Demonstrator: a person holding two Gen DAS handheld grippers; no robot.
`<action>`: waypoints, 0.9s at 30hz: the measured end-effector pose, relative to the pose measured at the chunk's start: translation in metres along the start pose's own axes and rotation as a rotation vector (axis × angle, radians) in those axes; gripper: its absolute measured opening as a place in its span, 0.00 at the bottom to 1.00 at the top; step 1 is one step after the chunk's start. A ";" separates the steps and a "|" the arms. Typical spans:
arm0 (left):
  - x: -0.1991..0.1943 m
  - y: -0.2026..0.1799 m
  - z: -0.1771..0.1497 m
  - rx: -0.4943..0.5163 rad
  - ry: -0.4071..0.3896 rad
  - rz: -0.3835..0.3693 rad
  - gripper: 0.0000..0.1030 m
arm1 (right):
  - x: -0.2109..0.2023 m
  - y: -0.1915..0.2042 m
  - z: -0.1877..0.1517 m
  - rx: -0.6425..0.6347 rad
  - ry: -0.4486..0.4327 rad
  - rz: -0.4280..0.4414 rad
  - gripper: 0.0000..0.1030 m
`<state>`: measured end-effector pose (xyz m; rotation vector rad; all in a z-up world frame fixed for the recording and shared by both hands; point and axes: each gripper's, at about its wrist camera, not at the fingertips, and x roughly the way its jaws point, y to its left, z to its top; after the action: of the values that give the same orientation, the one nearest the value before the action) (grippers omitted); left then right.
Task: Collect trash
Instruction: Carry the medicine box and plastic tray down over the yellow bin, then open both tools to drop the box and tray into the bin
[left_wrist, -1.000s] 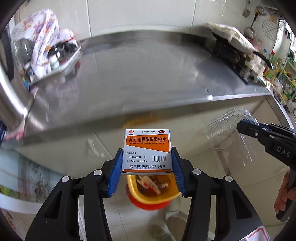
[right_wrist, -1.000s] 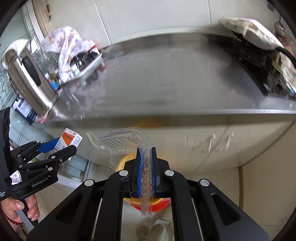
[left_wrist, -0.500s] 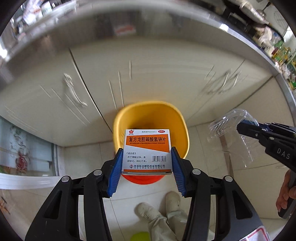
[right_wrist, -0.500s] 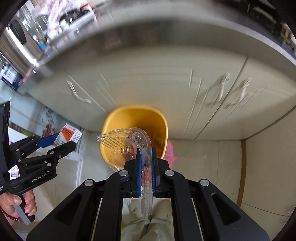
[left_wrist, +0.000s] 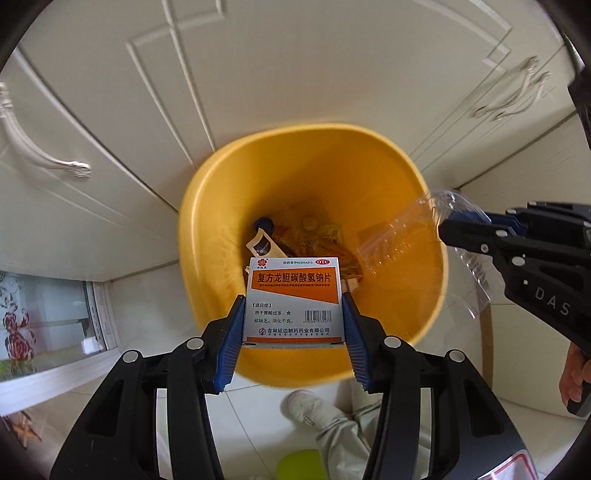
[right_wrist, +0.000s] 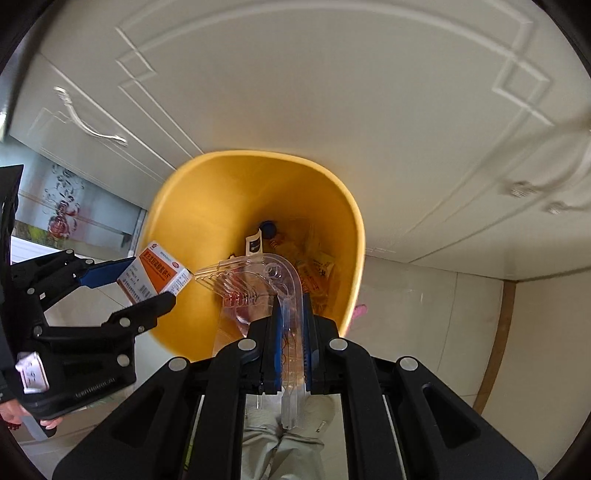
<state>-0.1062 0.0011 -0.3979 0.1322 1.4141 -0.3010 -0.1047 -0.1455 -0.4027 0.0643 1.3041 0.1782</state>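
My left gripper (left_wrist: 293, 314) is shut on a white and orange medicine box (left_wrist: 293, 297) and holds it over the near rim of a yellow trash bin (left_wrist: 221, 206). The box also shows in the right wrist view (right_wrist: 157, 271). My right gripper (right_wrist: 291, 314) is shut on a clear plastic tray (right_wrist: 258, 277) and holds it above the bin (right_wrist: 207, 206). The same tray shows at the bin's right rim in the left wrist view (left_wrist: 402, 236). Wrappers and a blue cap lie at the bin's bottom (left_wrist: 295, 232).
Cream cabinet doors (left_wrist: 295, 74) with metal handles (left_wrist: 44, 158) stand right behind the bin. The floor is pale tile (right_wrist: 424, 314). The person's trouser legs and shoe (left_wrist: 306, 406) are below the grippers. A glass door with a flower pattern (left_wrist: 37, 317) is at the left.
Both grippers have tilted down from the steel counter and moved close over the yellow bin, each still holding its item. The bin now fills the middle of both views.
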 end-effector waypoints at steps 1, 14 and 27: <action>0.005 0.002 0.002 0.002 0.006 0.004 0.48 | 0.004 0.001 0.003 -0.007 0.003 -0.003 0.09; 0.024 0.003 0.008 0.013 0.040 0.011 0.48 | 0.028 0.003 0.019 -0.069 0.037 0.001 0.10; 0.017 0.004 0.005 0.004 0.030 0.015 0.72 | 0.019 0.001 0.020 -0.055 0.005 0.015 0.59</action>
<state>-0.0978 0.0013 -0.4140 0.1511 1.4412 -0.2909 -0.0812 -0.1401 -0.4157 0.0271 1.3035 0.2274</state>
